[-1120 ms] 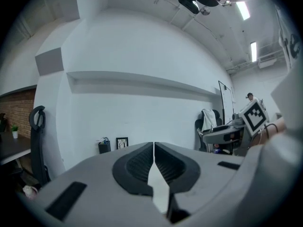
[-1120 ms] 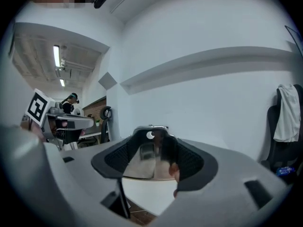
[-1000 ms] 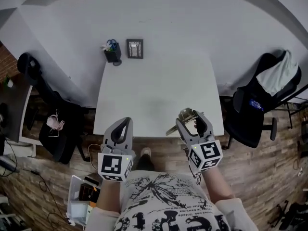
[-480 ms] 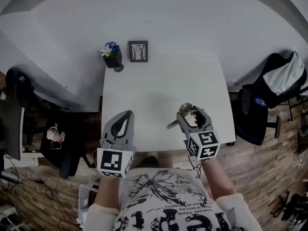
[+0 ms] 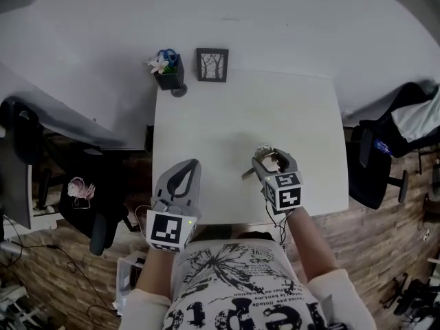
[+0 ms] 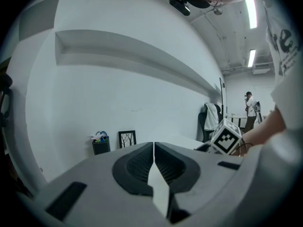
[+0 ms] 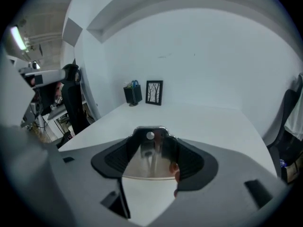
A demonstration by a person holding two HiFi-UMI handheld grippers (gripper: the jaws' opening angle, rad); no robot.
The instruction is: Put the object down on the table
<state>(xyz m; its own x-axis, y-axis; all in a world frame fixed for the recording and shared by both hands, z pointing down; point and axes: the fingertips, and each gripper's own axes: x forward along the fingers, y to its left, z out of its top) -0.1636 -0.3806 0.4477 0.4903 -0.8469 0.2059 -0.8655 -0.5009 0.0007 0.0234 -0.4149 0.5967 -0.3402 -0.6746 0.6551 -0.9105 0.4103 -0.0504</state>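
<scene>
Nothing can be read with certainty: large black letters are printed on the person's white shirt (image 5: 237,301) but cannot be made out, and only square coded markers (image 5: 170,231) are borne by the left gripper (image 5: 190,164) and the right gripper (image 5: 273,160).

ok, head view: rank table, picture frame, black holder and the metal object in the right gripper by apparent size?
1. table, by far largest.
2. picture frame and black holder: look alike, not ranked.
metal object: partly hidden in the right gripper and nearer the camera, so unsure.

Right gripper (image 5: 273,159) holds a metal object (image 5: 248,174) over the table (image 5: 227,119).
</scene>
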